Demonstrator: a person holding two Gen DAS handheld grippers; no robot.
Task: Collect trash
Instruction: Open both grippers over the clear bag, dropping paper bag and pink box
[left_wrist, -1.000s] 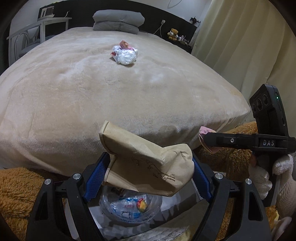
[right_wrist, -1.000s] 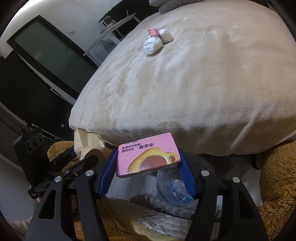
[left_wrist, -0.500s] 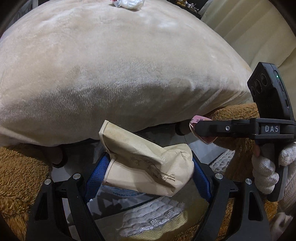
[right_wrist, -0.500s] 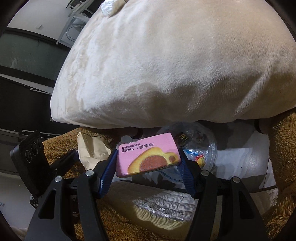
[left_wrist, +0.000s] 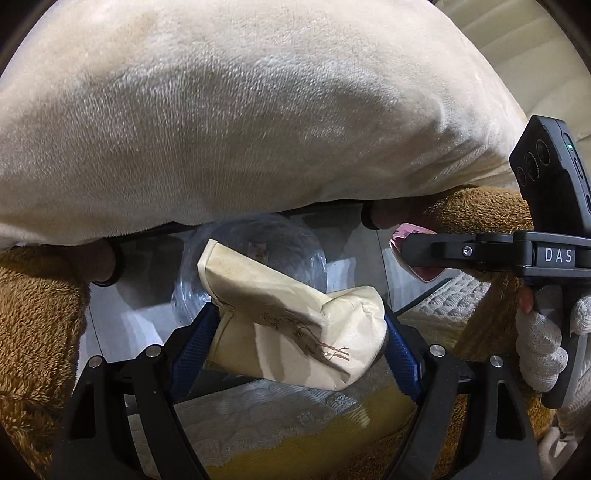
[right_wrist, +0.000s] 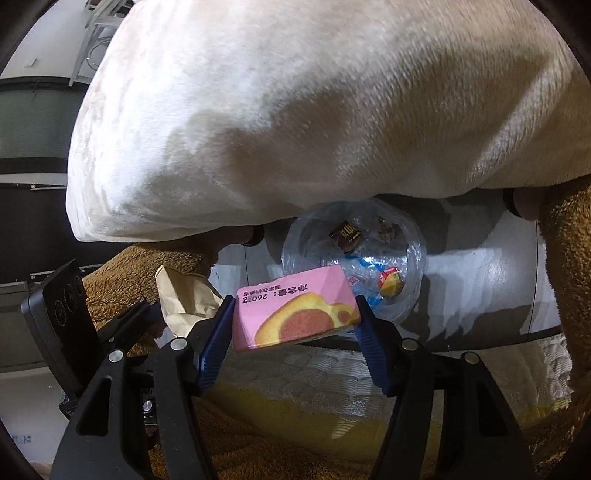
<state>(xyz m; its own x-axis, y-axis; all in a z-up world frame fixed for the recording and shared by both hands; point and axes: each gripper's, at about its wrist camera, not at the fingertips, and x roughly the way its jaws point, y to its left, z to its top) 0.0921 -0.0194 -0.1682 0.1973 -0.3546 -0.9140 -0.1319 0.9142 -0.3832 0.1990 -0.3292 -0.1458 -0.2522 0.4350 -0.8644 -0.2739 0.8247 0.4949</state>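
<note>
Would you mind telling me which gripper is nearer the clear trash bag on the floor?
Hard to separate, perhaps left. The left gripper, holding the paper bag, overlaps the clear trash bag; the right gripper, holding the pink box, overlaps its near edge.

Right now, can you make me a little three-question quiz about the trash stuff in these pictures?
1. True or false: the left hand-held gripper is shut on a crumpled paper bag.
2. What colour is the box held by the right hand-held gripper?
A) green B) pink C) black
3. Fill in: wrappers already lie inside the clear plastic ____ on the floor beside the bed.

Key: 1 true; 2 B; 3 bag.
</note>
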